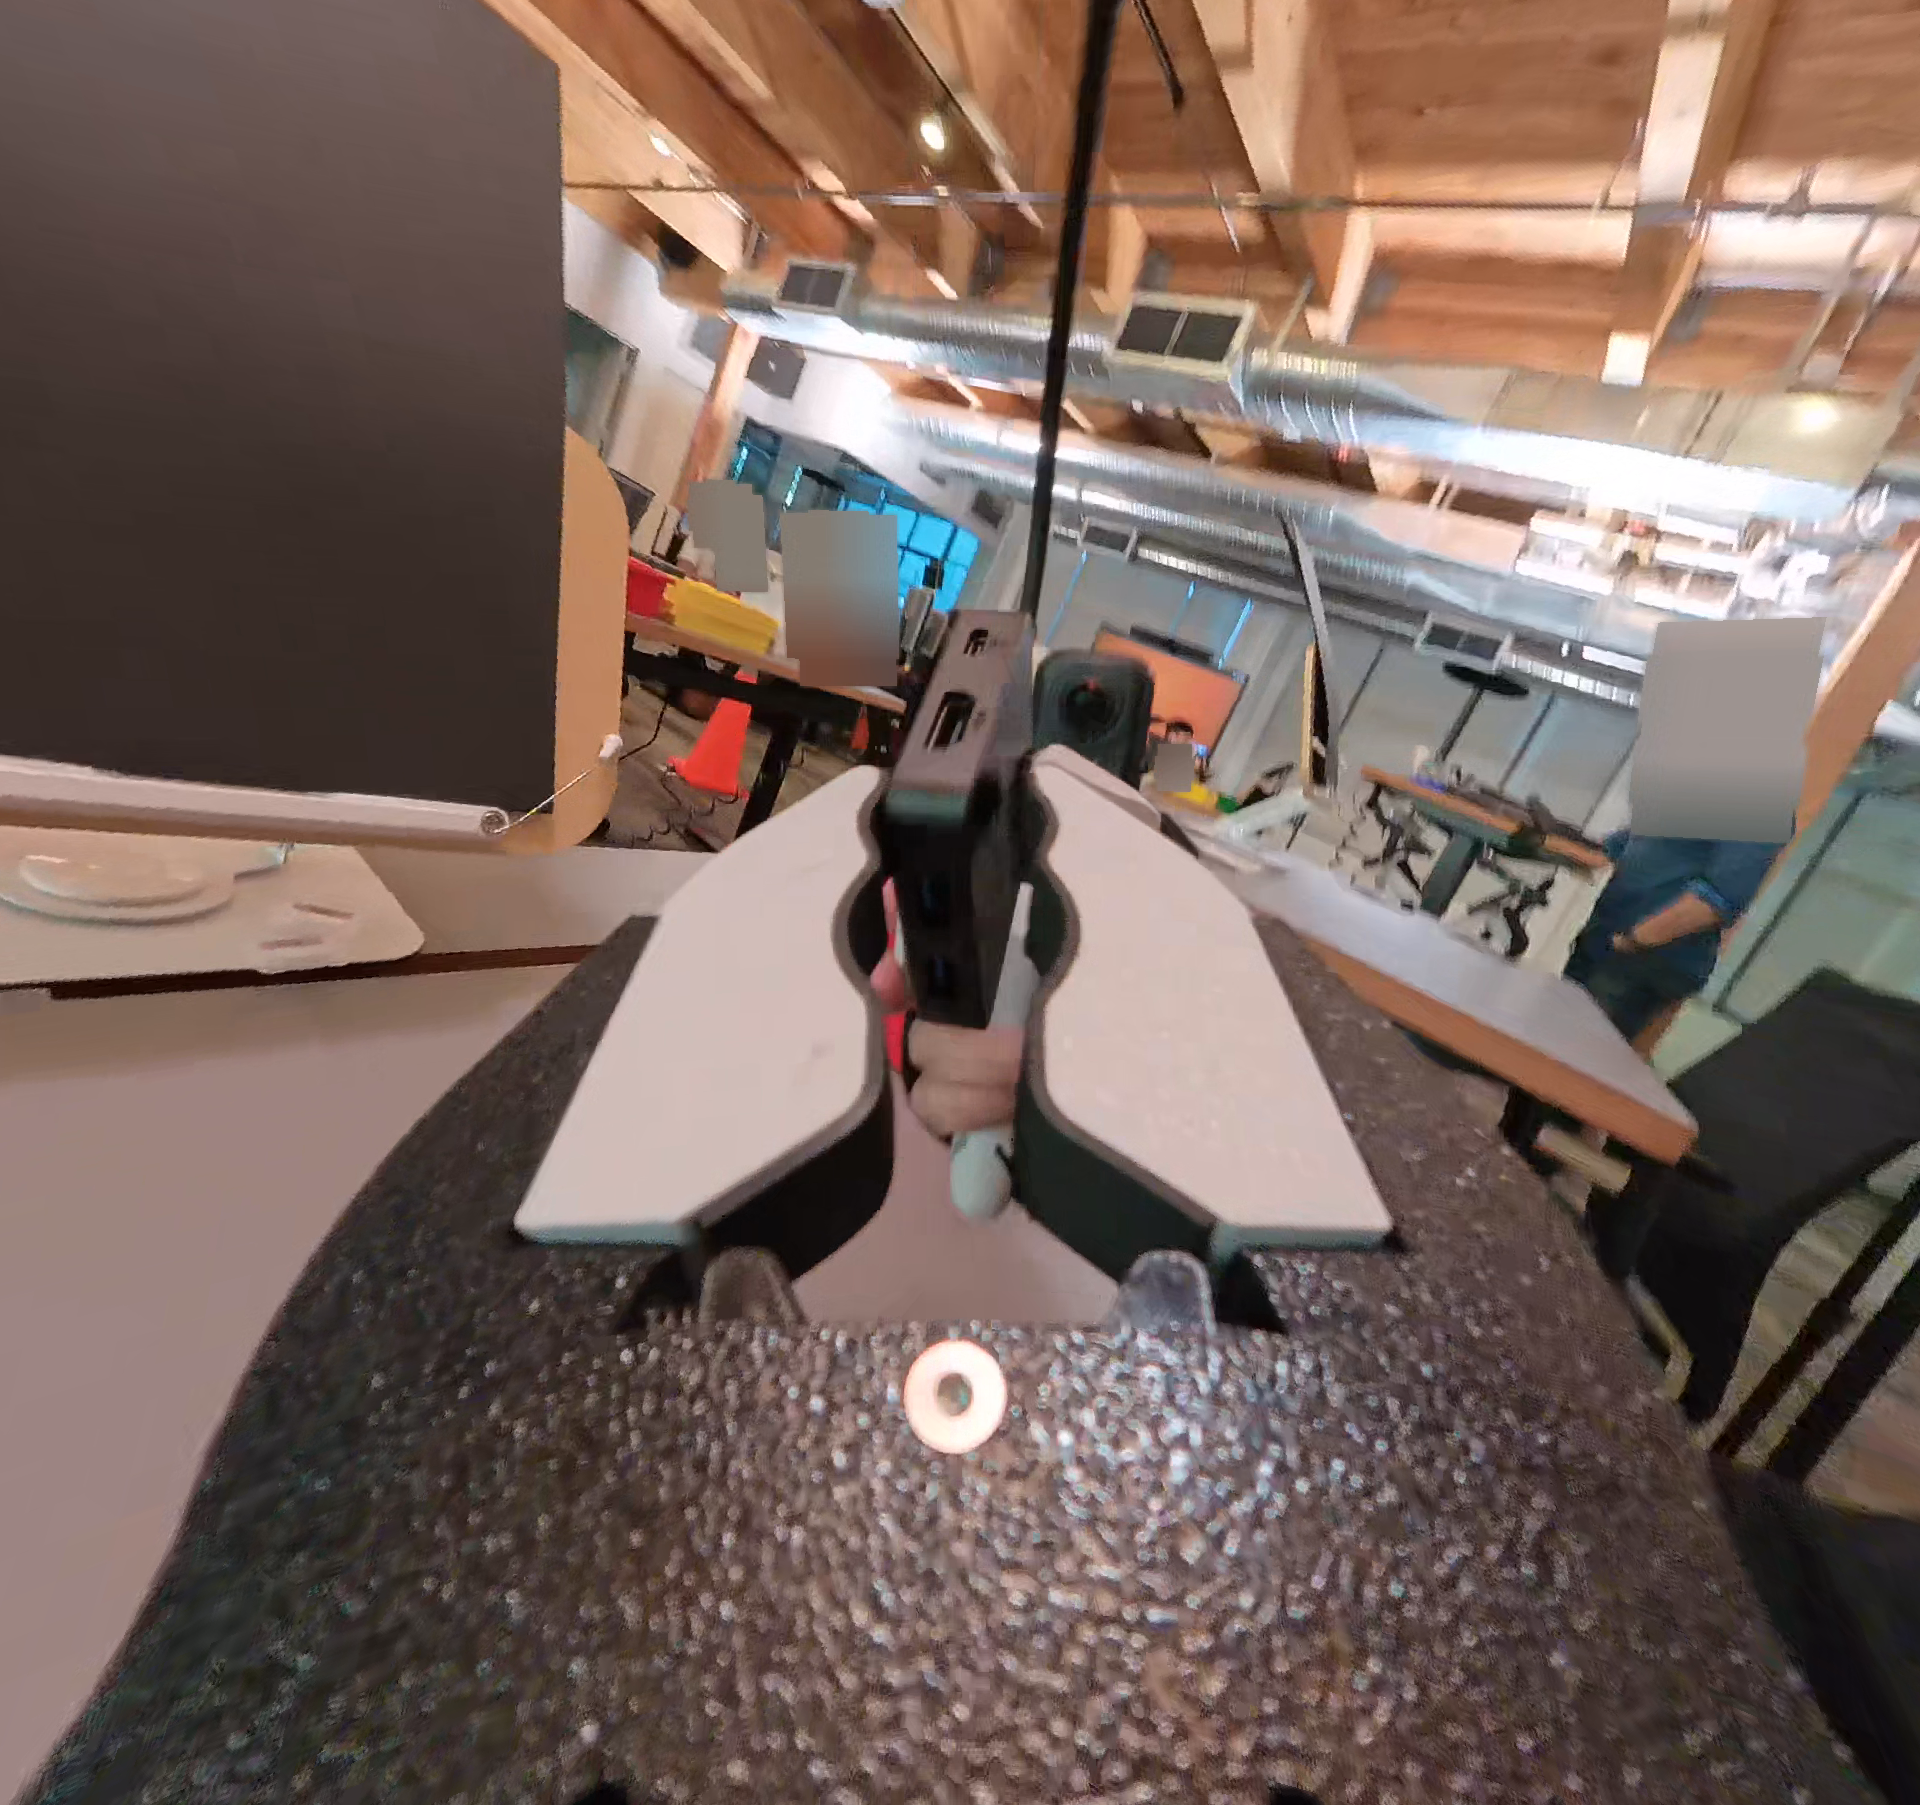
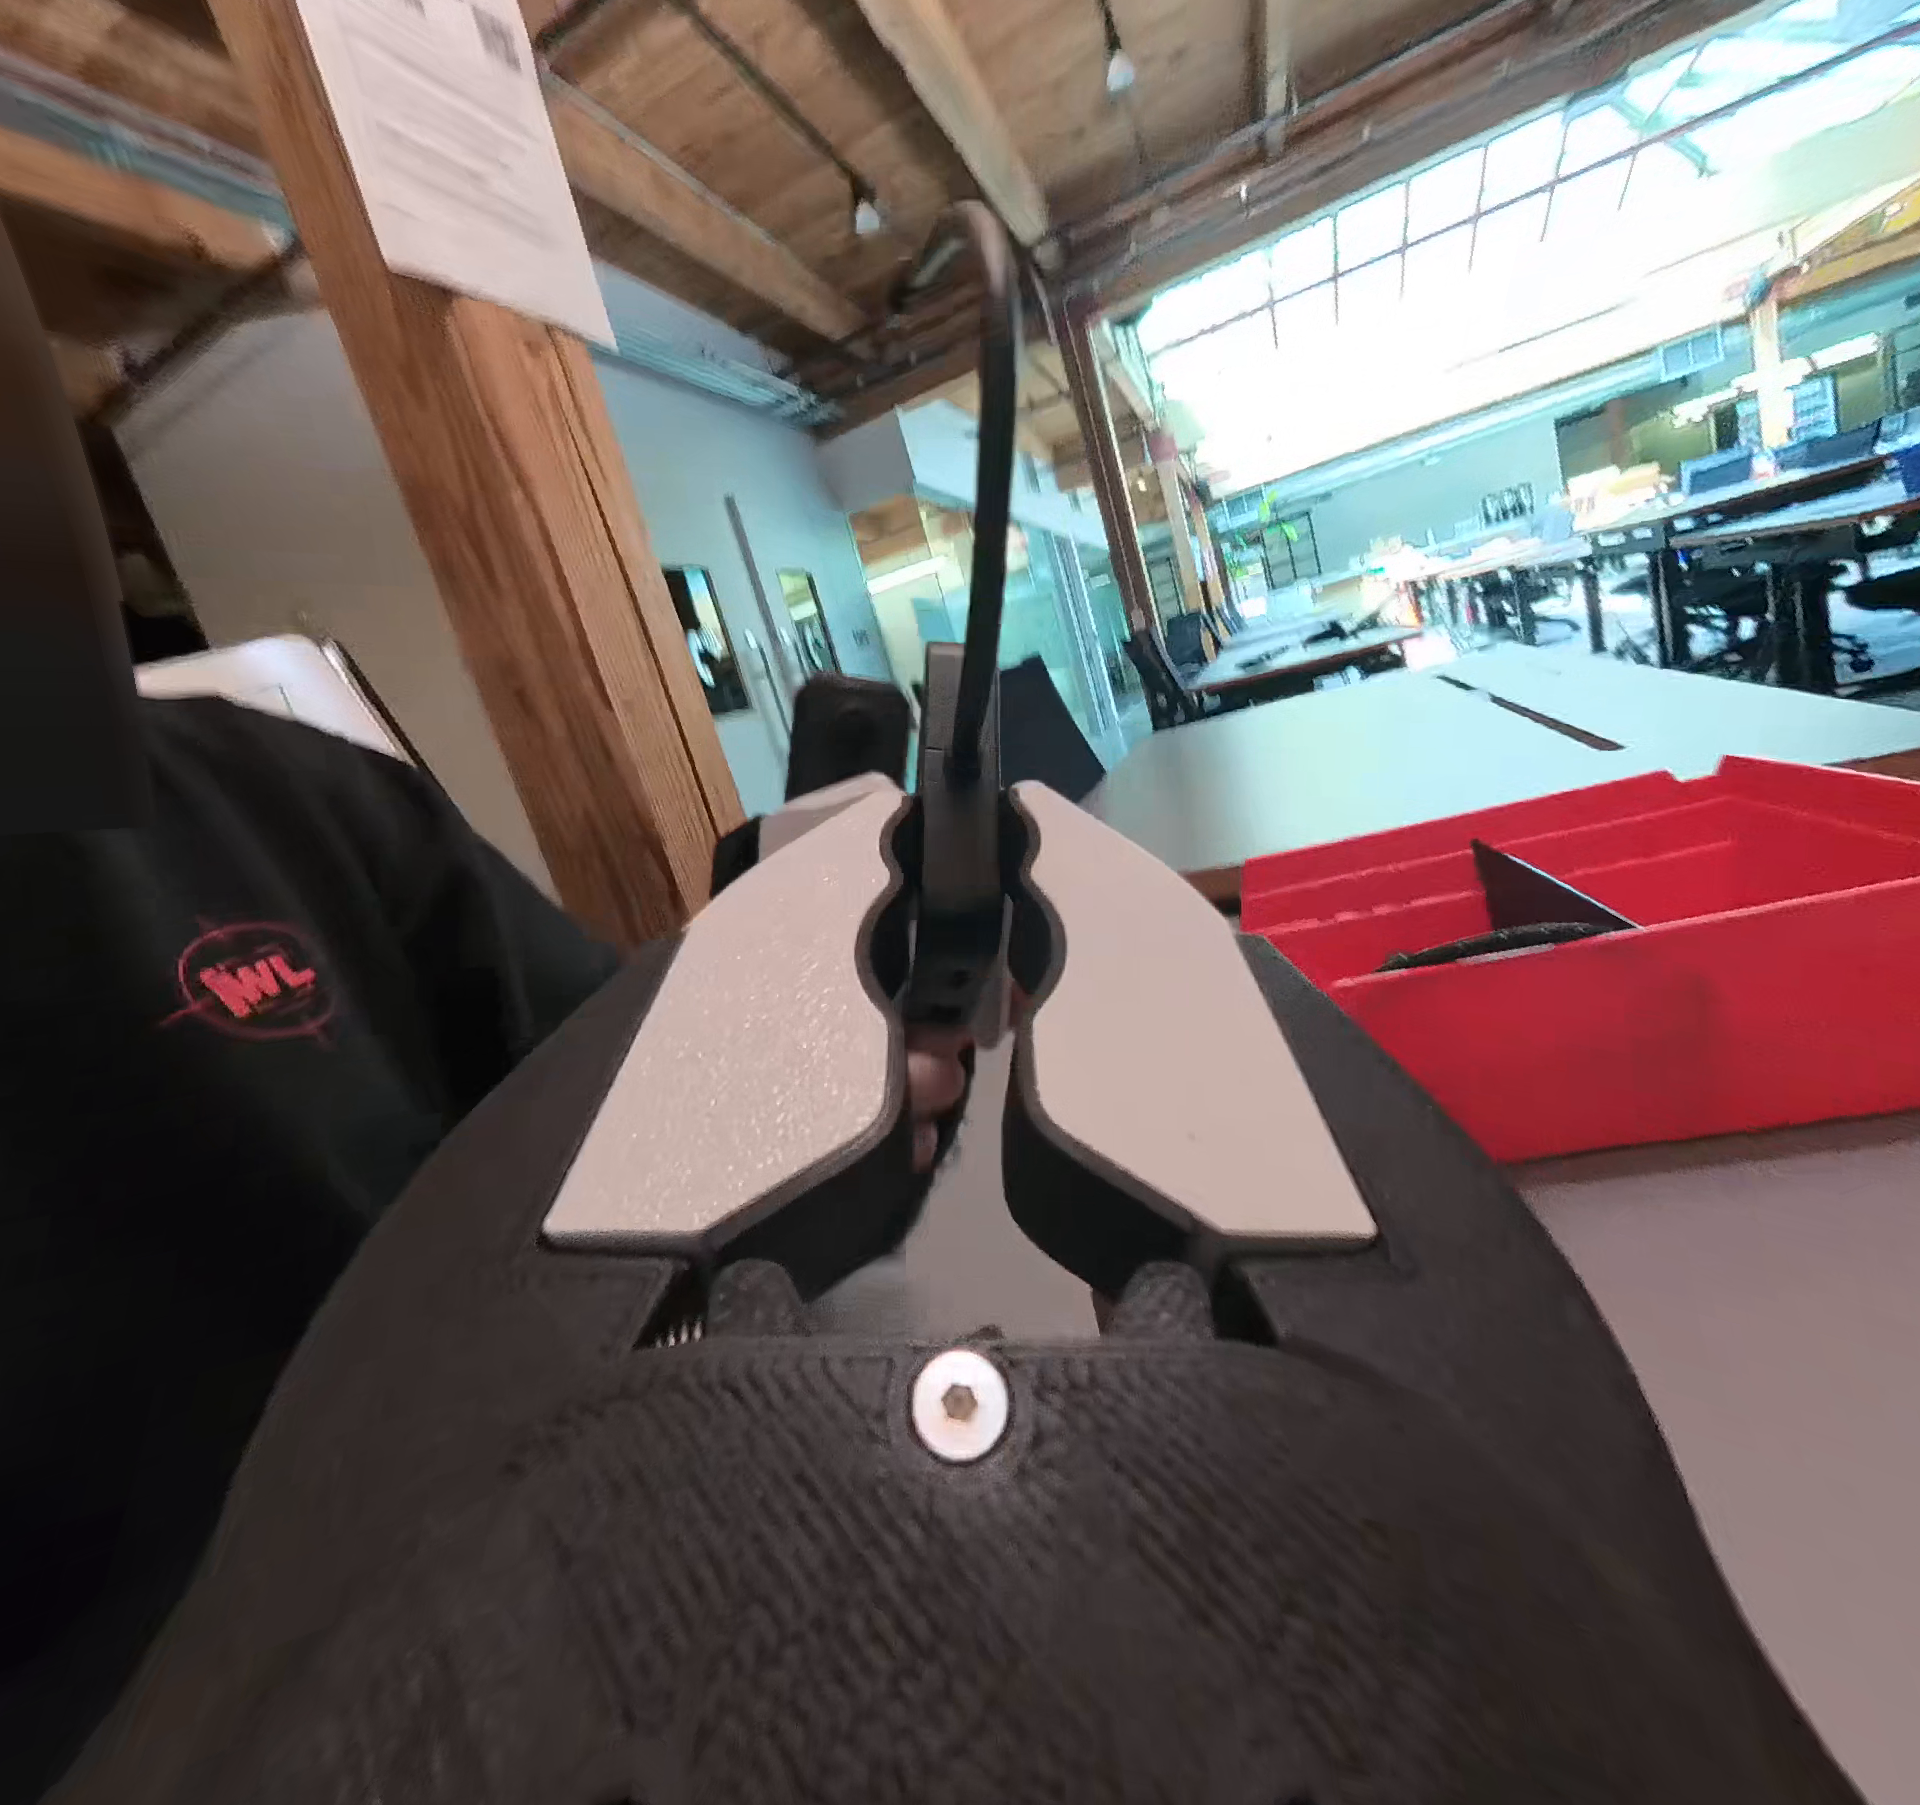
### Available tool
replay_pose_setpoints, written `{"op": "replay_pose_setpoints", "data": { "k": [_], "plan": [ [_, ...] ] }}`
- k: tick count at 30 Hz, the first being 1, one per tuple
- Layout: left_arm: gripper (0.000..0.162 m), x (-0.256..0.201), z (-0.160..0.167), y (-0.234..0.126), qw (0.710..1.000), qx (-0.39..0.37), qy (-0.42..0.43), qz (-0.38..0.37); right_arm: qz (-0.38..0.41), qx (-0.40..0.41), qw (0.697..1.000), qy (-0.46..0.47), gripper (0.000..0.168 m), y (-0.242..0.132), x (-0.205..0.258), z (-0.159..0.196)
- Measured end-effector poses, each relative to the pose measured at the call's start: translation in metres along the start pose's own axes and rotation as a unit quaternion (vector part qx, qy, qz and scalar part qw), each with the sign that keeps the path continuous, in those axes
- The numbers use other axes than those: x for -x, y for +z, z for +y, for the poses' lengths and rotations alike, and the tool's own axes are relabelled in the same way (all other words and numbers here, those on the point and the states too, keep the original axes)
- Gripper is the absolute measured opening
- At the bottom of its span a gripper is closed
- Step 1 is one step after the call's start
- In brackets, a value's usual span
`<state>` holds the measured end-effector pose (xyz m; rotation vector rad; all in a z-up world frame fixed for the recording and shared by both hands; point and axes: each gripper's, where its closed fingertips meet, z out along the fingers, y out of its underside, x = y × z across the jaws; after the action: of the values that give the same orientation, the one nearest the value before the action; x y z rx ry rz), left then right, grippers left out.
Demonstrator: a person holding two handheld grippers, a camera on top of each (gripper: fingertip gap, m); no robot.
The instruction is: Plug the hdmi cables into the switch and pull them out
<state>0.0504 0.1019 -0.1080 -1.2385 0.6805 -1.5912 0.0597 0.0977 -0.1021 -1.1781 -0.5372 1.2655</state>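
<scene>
Left tongs (image 1: 961, 799) pinching black switch (image 1: 961, 820) upright between tips, cable (image 1: 1070, 353) rising above. Right tongs (image 2: 956, 820) clamped on switch (image 2: 951, 862) too. Red bin (image 2: 1621, 966) on counter (image 2: 1714, 1340), right of them.

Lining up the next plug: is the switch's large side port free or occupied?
Free: the large port on the switch shows an open slot, no plug, in the left wrist view.

A pale grey desk (image 2: 1714, 1340) carries a red bin (image 2: 1621, 1028) with inner compartments. A white plate (image 1: 114, 882) rests on a pale mat (image 1: 312, 924) on the desk, the bin out of that view.
</scene>
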Motion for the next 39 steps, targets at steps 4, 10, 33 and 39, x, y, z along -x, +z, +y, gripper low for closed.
{"op": "replay_pose_setpoints", "data": {
  "k": [4,10,33,39],
  "plan": [
    [0.026,-0.016,0.006,-0.008,0.994,0.057,0.069,0.067,-0.02,0.062,0.994,-0.086,0.014,-0.01,0.016,0.008],
    [0.014,-0.035,0.026,-0.018,0.957,0.167,0.18,0.152,-0.079,0.068,0.979,-0.176,0.014,-0.01,0.045,0.009],
    [0.014,-0.04,0.017,-0.03,0.895,0.194,0.319,0.244,-0.06,0.153,0.955,-0.247,0.021,0.007,0.046,0.044],
    [0.014,-0.048,0.018,-0.047,0.792,0.194,0.496,0.299,-0.115,0.146,0.981,-0.049,0.057,-0.008,0.056,0.046]
  ]
}}
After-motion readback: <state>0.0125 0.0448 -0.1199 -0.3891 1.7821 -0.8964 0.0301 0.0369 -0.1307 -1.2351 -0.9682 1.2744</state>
